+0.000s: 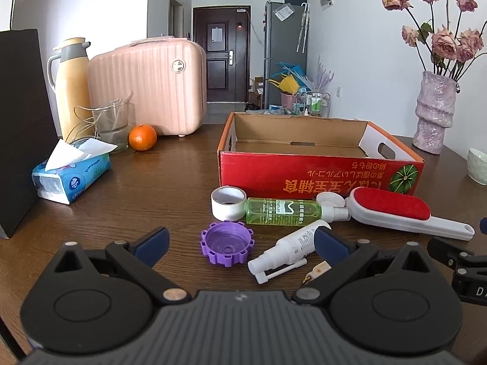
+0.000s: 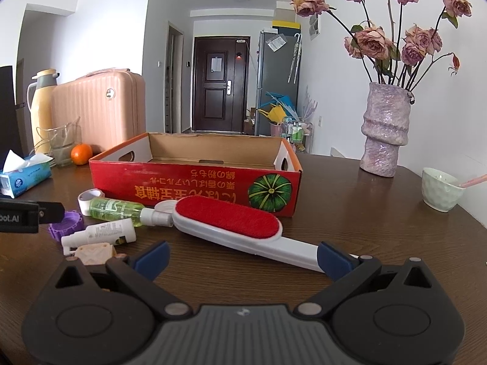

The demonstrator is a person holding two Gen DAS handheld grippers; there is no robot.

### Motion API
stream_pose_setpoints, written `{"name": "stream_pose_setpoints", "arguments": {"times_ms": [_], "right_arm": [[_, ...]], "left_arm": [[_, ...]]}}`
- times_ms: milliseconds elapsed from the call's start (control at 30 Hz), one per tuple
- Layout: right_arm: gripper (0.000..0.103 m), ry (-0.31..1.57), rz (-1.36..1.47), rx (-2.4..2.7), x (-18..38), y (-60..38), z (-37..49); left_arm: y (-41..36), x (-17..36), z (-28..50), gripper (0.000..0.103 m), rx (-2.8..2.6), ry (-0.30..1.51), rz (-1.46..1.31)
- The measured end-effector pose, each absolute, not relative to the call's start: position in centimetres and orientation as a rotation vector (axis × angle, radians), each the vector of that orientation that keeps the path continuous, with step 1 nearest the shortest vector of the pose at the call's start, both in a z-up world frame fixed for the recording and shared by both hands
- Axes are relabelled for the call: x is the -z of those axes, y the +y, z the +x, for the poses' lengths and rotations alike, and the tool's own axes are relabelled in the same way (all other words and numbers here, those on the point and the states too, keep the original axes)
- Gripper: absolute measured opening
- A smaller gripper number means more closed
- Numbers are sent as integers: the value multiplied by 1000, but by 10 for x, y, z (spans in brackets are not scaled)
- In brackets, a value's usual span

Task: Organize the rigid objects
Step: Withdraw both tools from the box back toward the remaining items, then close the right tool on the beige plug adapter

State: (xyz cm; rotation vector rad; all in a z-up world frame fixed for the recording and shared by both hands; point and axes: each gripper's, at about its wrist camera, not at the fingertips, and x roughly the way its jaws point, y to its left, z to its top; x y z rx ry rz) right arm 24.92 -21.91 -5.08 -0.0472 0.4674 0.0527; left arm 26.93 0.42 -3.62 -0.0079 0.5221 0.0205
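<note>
An empty red cardboard box stands on the wooden table. In front of it lie a white tape roll, a green spray bottle, a purple toothed cap, a white spray bottle, a red lint brush and a small beige block. My left gripper is open, with the purple cap between its fingers. My right gripper is open, near the brush handle.
At the left stand a tissue pack, an orange, a glass jar, a thermos, a pink case and a black bag. At the right stand a flower vase and a pale cup.
</note>
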Motion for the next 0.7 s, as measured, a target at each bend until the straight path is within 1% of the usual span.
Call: {"name": "stream_pose_setpoints", "arguments": {"times_ms": [300,700], "right_arm": [[103,480,-41,-147,53,-192,246],[103,523,-114,-254,60,-135,248]], "left_arm": [[25,36,267,103,-32,526,-16],[55,38,265,103,-60,532,-32]]}}
